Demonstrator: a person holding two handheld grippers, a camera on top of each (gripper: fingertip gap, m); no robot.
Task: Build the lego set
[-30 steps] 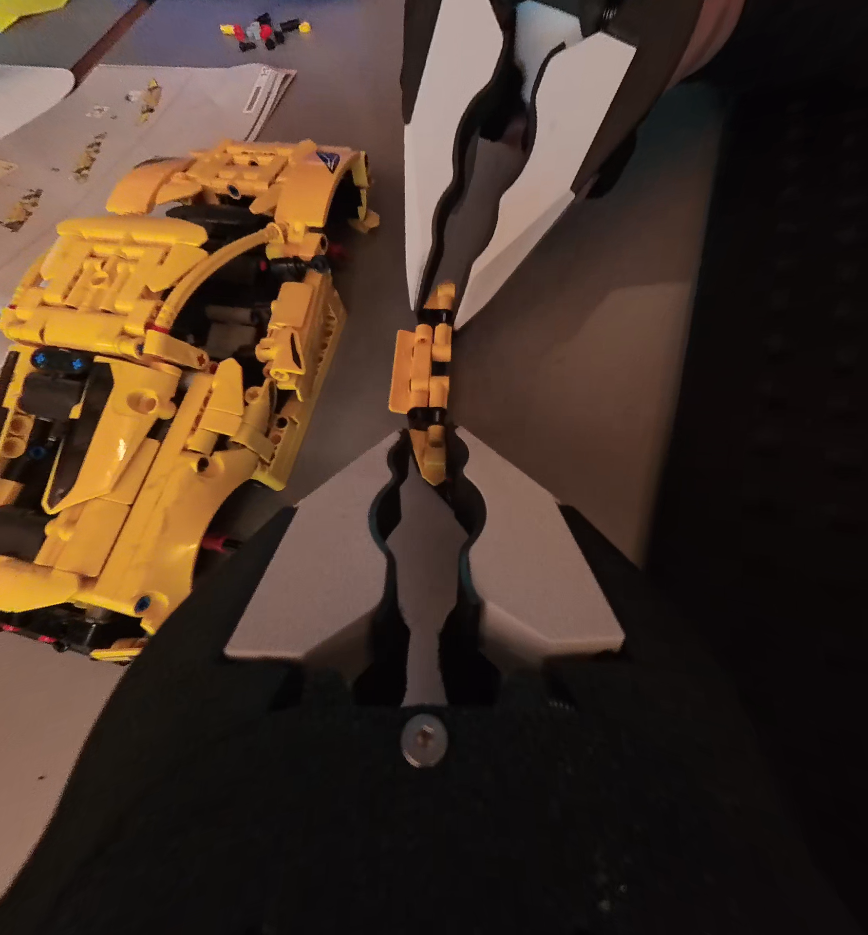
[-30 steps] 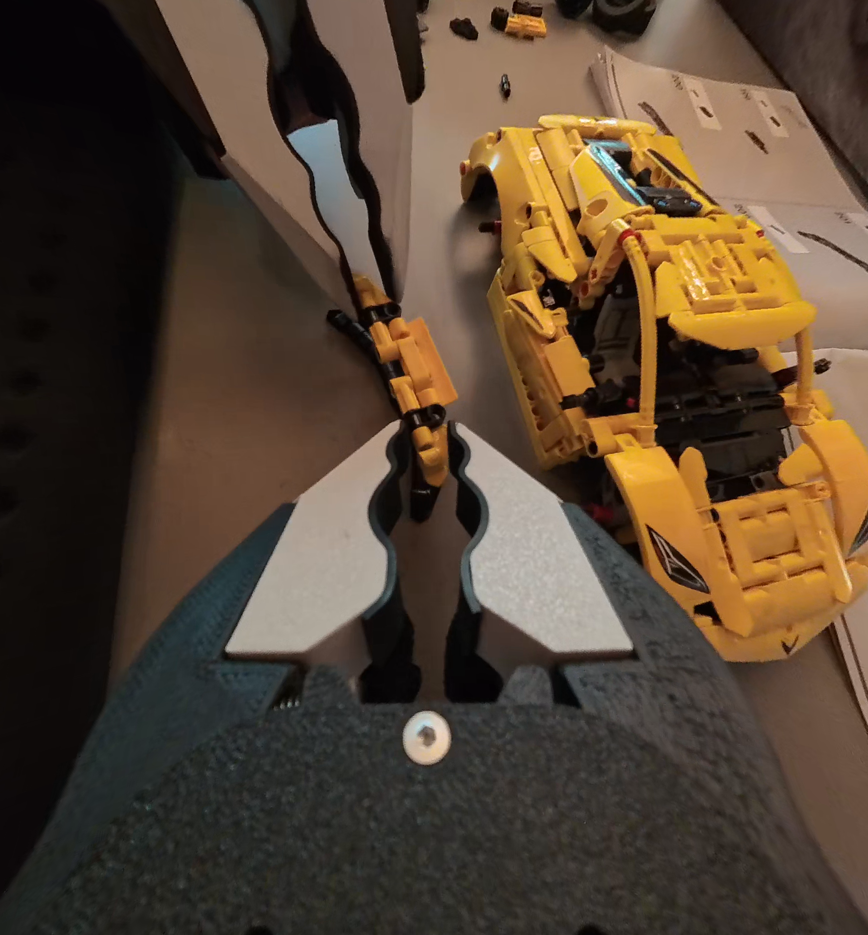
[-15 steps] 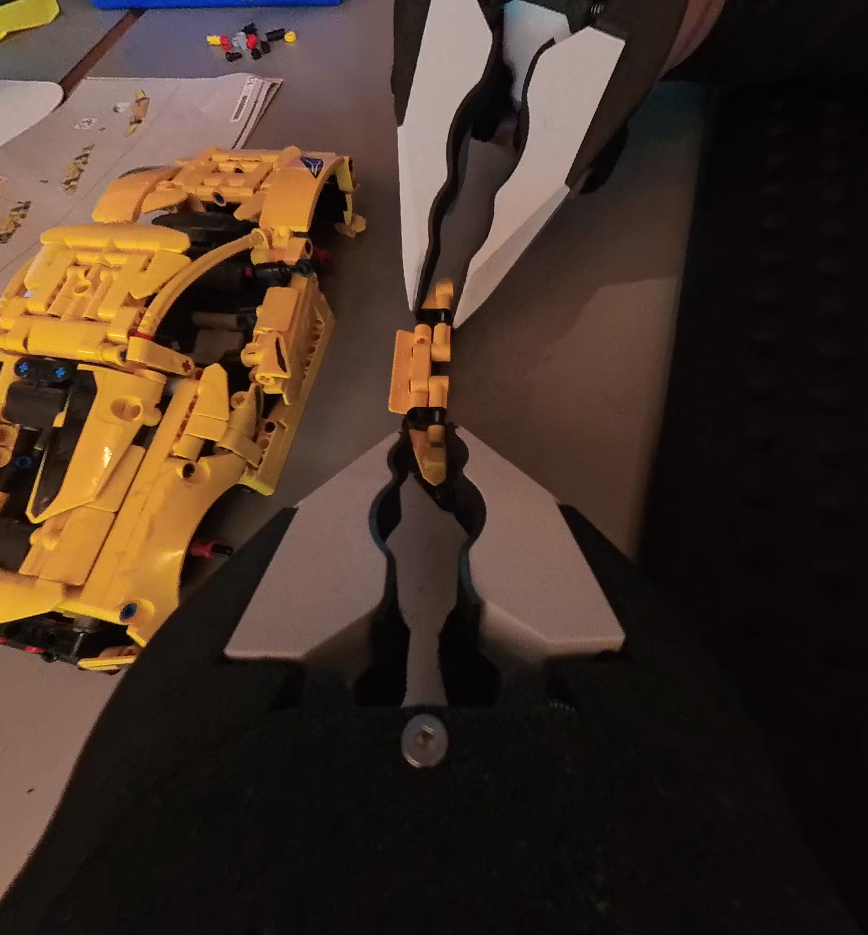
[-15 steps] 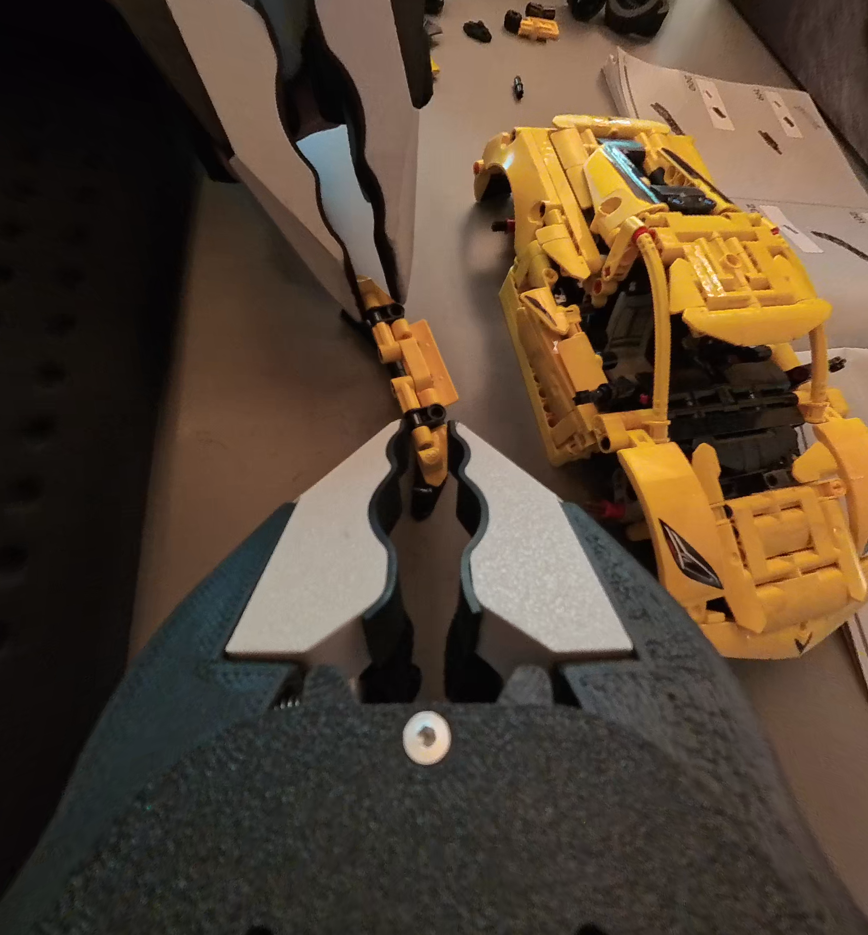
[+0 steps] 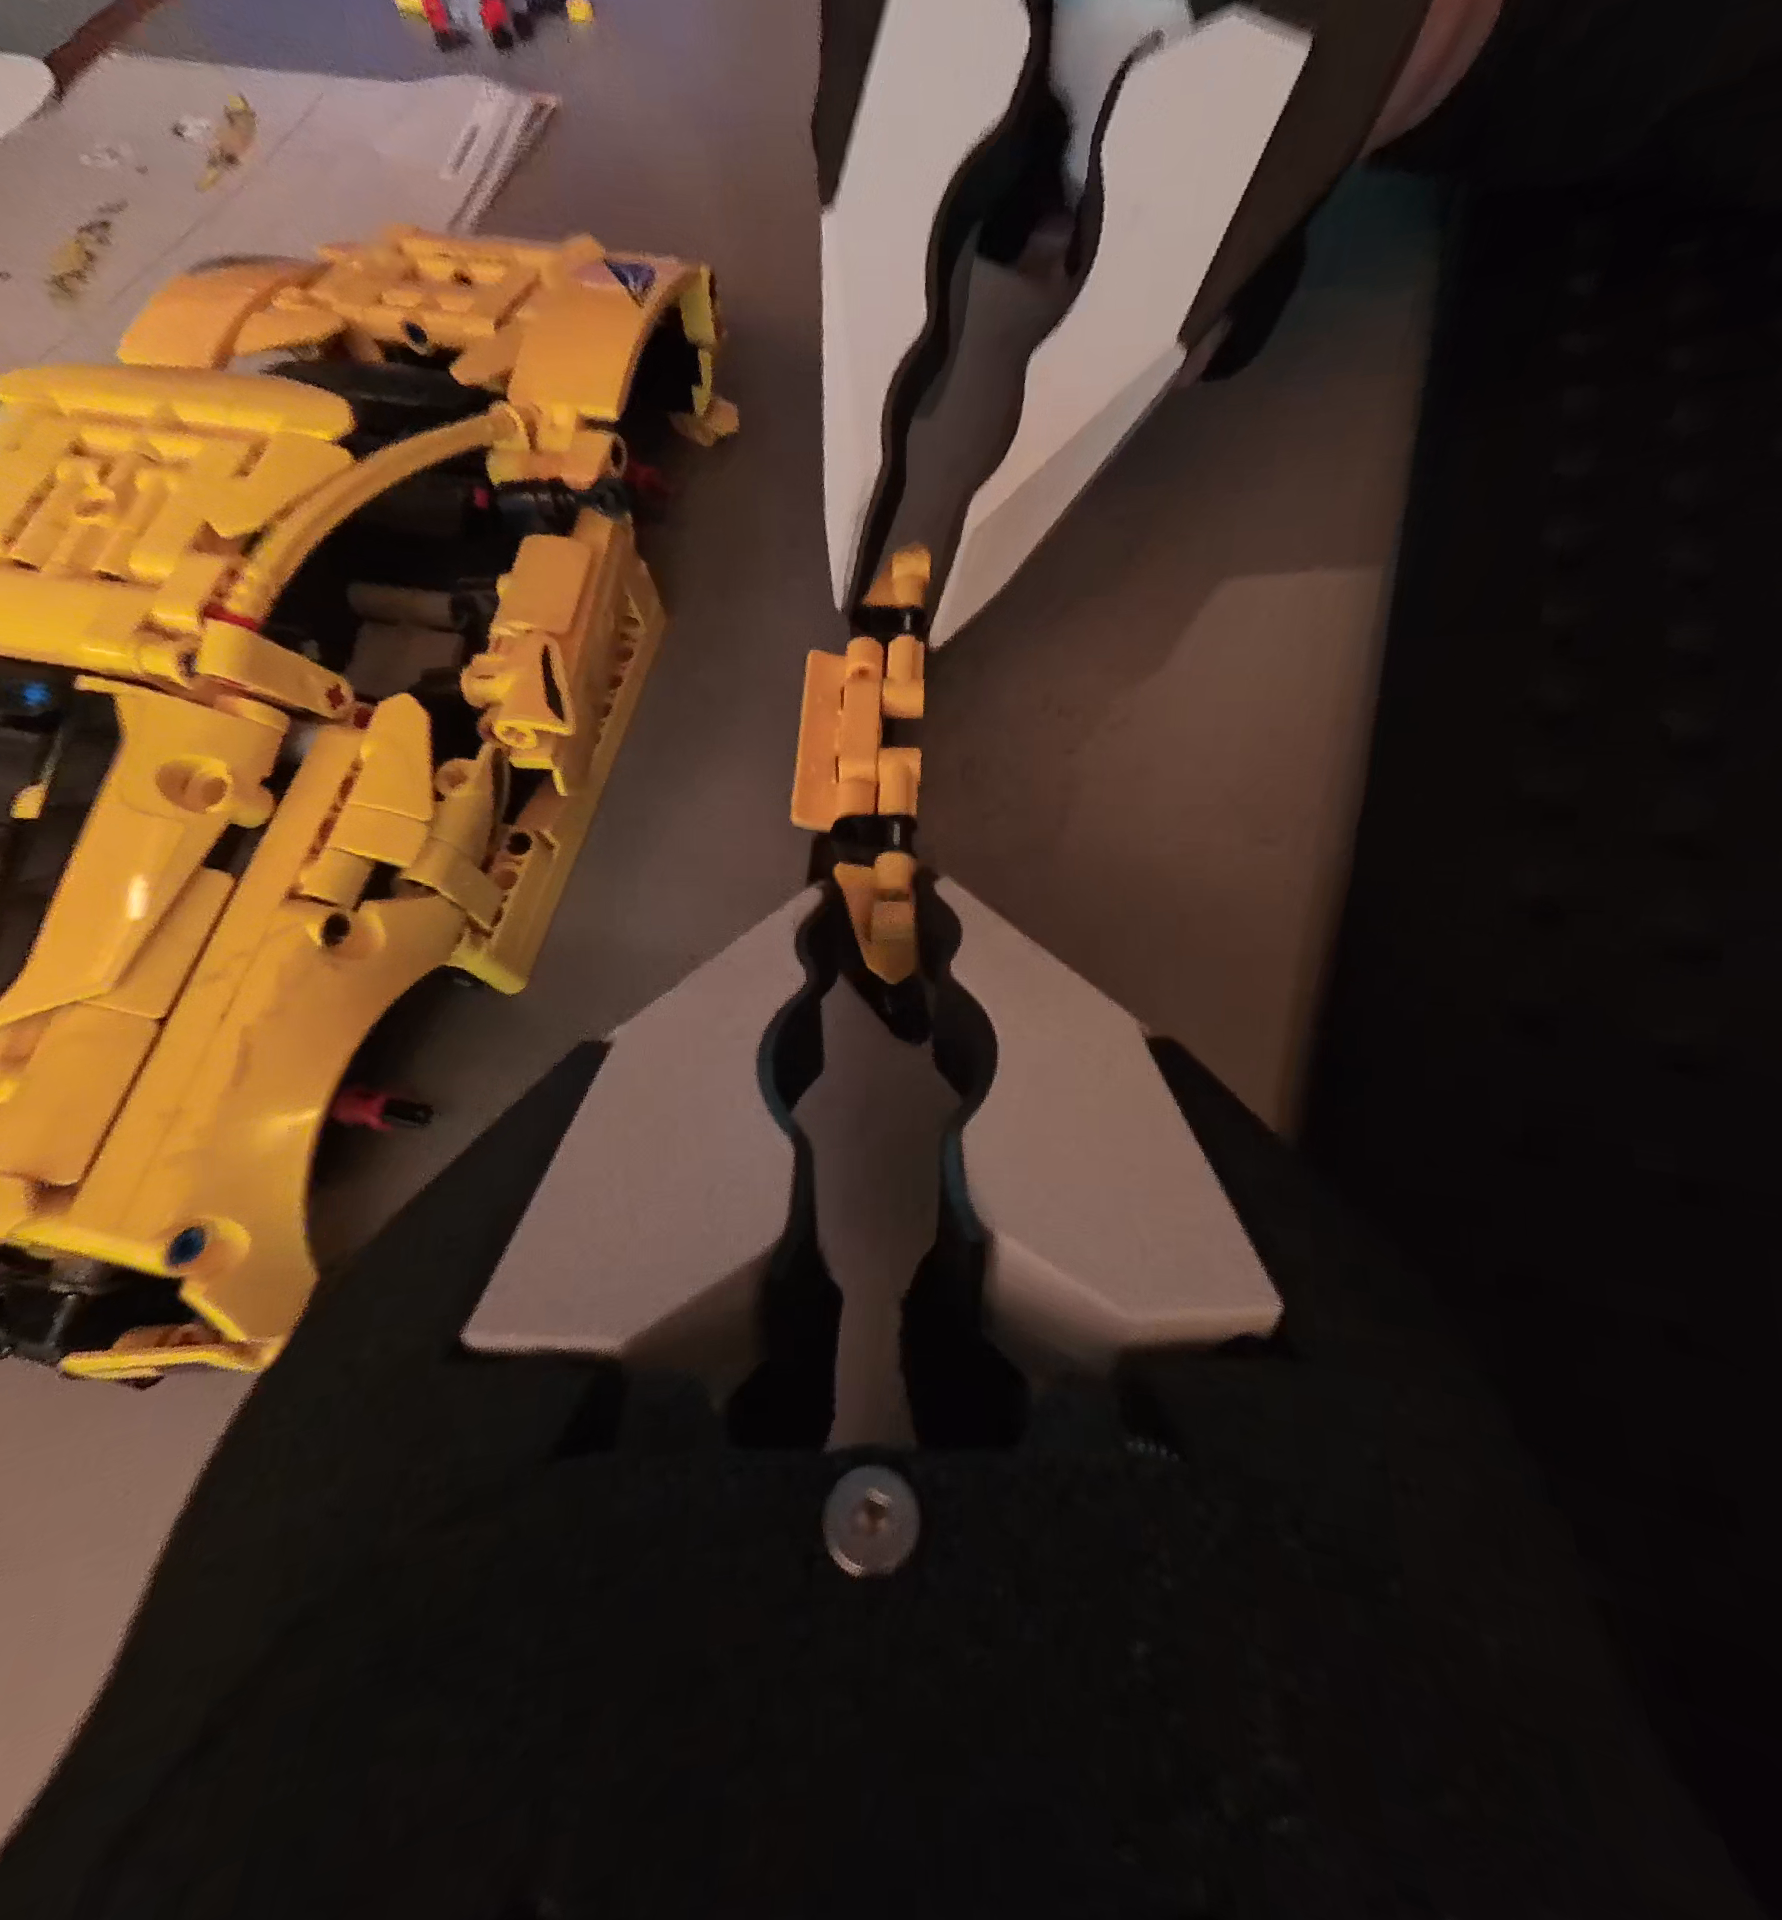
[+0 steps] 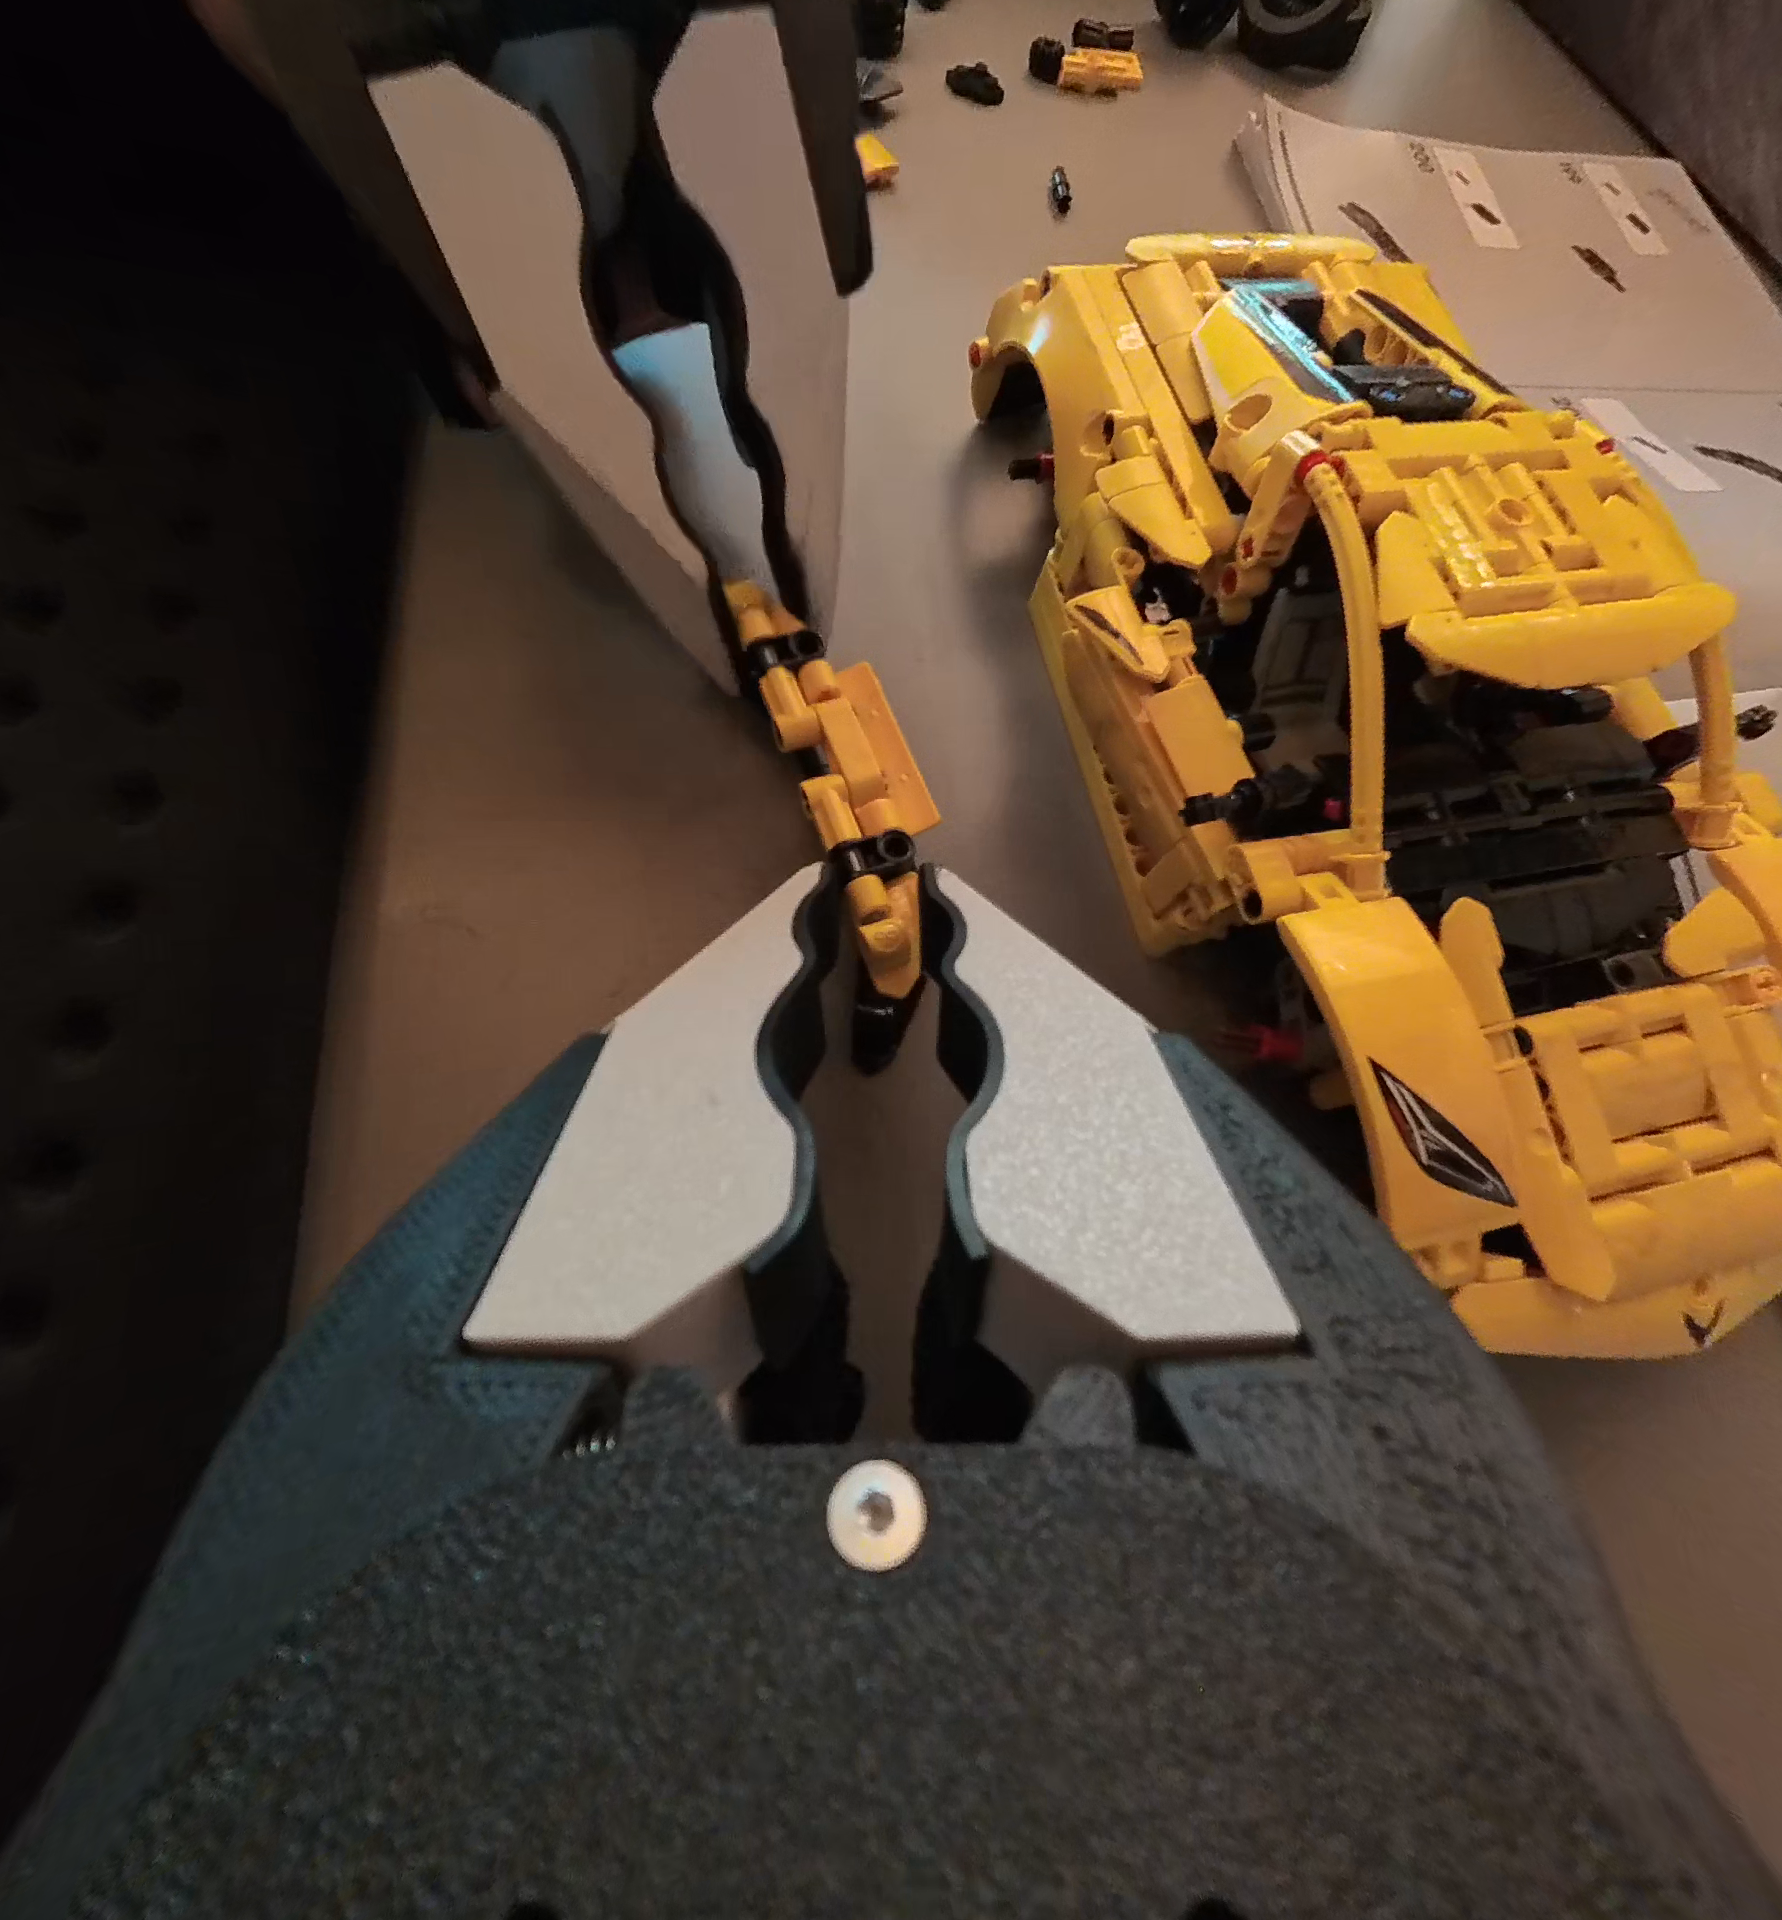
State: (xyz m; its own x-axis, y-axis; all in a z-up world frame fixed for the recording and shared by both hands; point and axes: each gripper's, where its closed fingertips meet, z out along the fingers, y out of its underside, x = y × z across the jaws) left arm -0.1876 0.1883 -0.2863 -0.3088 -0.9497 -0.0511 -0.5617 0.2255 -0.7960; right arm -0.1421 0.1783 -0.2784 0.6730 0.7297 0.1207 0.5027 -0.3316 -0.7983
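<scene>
Grippers, left (image 5: 879,904) and right (image 6: 879,904), each clamped on opposite ends of yellow subassembly (image 5: 859,736), beside yellow car (image 6: 1386,748) on table (image 5: 1126,748).

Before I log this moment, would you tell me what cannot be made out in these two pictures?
- Left wrist view: the yellow car is cut off by the left edge, and motion blur smears it.
- Left wrist view: the loose pieces at the top edge are blurred and cropped.
- Both views: each end of the small yellow piece sits between fingers, so those tips are hidden.
- Right wrist view: the booklet pictures are too small.
</scene>
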